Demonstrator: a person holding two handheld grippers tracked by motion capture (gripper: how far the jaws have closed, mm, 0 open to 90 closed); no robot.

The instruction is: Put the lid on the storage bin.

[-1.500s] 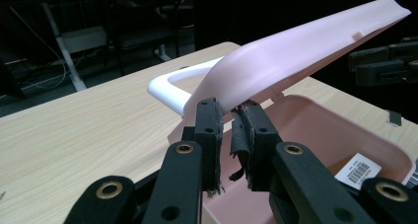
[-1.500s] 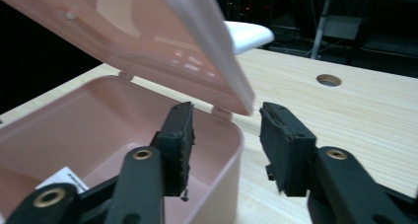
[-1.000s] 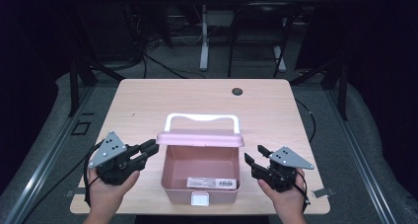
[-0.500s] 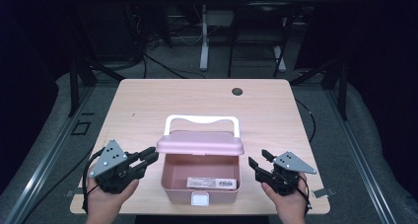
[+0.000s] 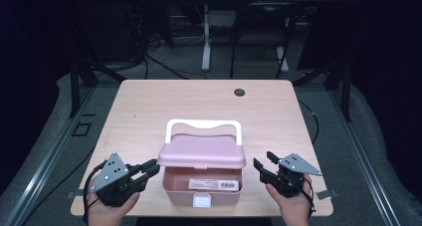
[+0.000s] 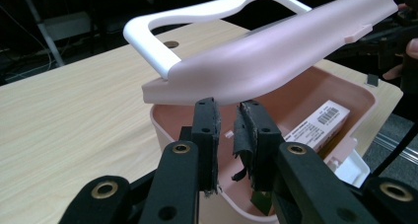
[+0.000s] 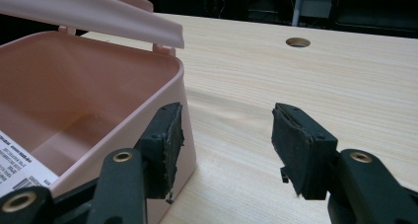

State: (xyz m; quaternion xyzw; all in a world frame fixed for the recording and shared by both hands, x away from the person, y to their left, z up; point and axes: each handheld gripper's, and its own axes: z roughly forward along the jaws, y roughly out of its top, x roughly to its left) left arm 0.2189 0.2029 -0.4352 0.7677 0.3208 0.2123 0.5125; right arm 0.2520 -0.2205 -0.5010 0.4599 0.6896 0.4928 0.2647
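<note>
Risk I see: box (image 5: 203,185) sits at the near table (image 5: 149,111) edge, half-raised lid (image 5: 201,153) unsupported; left gripper (image 5: 149,169) jaws narrowly apart under its rim, right gripper (image 5: 263,164) spread, empty — a bump drops it.

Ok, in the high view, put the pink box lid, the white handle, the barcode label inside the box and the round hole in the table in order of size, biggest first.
1. pink box lid
2. white handle, an open loop and thin
3. barcode label
4. round hole, smallest, though it lies farther from the camera, which shrinks it a little
</note>
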